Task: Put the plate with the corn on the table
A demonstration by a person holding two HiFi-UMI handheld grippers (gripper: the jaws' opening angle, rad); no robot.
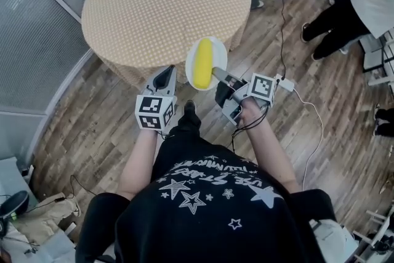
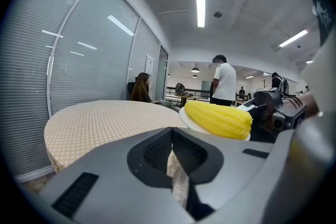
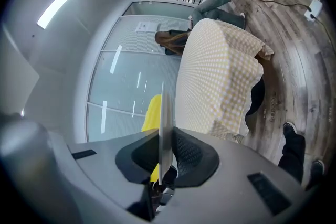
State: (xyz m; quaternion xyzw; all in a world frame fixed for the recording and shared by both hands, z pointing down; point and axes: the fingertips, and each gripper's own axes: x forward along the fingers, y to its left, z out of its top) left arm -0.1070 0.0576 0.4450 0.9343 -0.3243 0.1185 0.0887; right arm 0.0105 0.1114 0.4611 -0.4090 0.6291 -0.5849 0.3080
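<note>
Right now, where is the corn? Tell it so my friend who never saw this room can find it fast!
Find the big round table with the dotted tan cloth. At its near edge, up in the air, the right gripper pinches a small white plate by the rim. The corn lies on that plate: one bright yellow cob, alone there and far brighter than the pale cloth.

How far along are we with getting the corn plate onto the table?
Done: the plate with the corn is off any surface, its rim clamped in the right gripper. In hand: it hangs in the air by the near edge of the table. Left: carry it over the tabletop, set it down, release. The left gripper is shut and empty.
</note>
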